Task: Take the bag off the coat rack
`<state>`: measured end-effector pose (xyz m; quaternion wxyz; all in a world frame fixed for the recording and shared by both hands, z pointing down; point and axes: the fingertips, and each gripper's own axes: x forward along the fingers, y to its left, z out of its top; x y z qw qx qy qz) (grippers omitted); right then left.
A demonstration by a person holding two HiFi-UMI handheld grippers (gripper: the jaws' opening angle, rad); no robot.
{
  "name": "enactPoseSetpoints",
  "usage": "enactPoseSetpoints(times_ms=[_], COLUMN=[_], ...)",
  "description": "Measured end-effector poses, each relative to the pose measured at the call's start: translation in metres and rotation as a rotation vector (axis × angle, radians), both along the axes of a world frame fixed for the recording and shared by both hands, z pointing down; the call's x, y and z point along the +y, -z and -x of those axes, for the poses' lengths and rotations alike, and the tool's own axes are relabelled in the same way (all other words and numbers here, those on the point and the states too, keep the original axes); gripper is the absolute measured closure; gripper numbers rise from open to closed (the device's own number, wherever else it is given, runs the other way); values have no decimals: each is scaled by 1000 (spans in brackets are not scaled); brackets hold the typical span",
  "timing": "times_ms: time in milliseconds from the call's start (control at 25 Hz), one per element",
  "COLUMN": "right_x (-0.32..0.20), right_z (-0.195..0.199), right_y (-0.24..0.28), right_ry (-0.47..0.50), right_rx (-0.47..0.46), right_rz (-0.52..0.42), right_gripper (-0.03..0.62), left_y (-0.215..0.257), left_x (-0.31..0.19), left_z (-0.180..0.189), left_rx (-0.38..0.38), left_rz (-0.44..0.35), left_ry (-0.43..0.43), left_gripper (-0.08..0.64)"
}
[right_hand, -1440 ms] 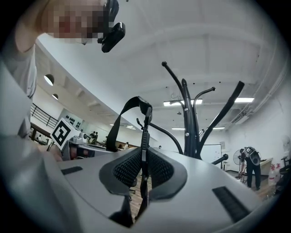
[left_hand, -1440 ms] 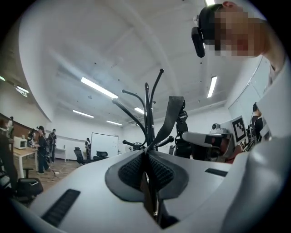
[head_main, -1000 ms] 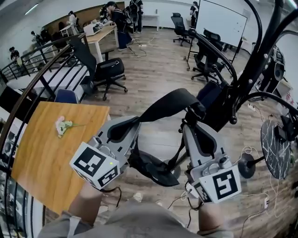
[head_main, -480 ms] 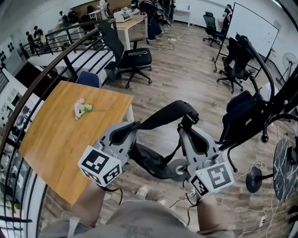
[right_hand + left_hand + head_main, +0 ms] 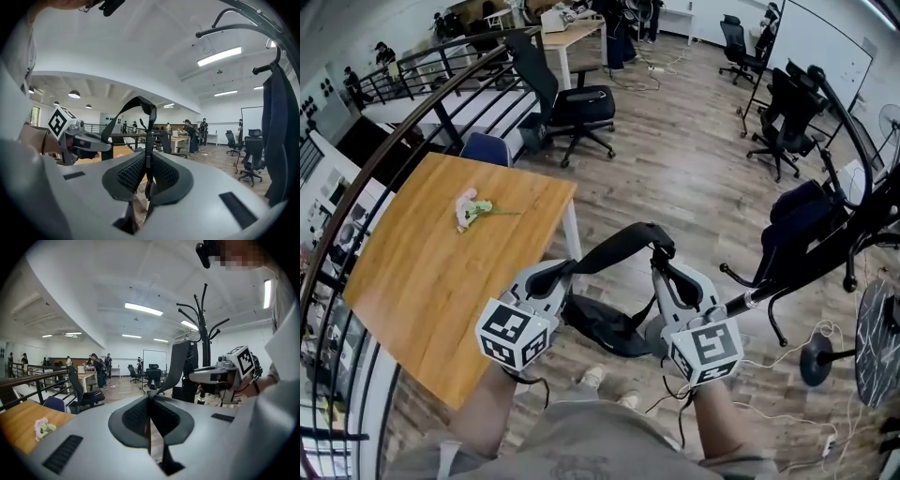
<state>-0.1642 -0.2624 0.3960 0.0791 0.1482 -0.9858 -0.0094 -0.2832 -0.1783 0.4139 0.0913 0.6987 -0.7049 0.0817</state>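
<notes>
One black bag (image 5: 602, 326) hangs lengthwise left to right, clear of the coat rack (image 5: 203, 324), its single strap (image 5: 623, 242) pinched by two tools: left hand-held gripper (image 5: 555, 277) and right hand-held gripper (image 5: 662, 269).

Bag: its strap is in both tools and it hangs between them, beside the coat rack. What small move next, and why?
Probably swing the bag left and ease it toward the wooden table. The left tool and the right tool are each shut on its strap, and it hangs free of the coat rack, above the floor.
</notes>
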Motion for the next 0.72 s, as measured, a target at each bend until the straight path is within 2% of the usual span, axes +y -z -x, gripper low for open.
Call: enactPoseSetpoints(times_ms=[360, 720], right_x=[5, 4], right_z=[-8, -14], right_y=[-40, -40], right_ry=[-24, -50], right_rx=[69, 83], right_rz=[67, 63], right_gripper=[534, 534], left_y=[-41, -41], left_x=[4, -2], left_z=[-10, -12], left_rx=[51, 68], left_rz=[73, 66], left_ry=[-11, -33], left_gripper=[543, 543])
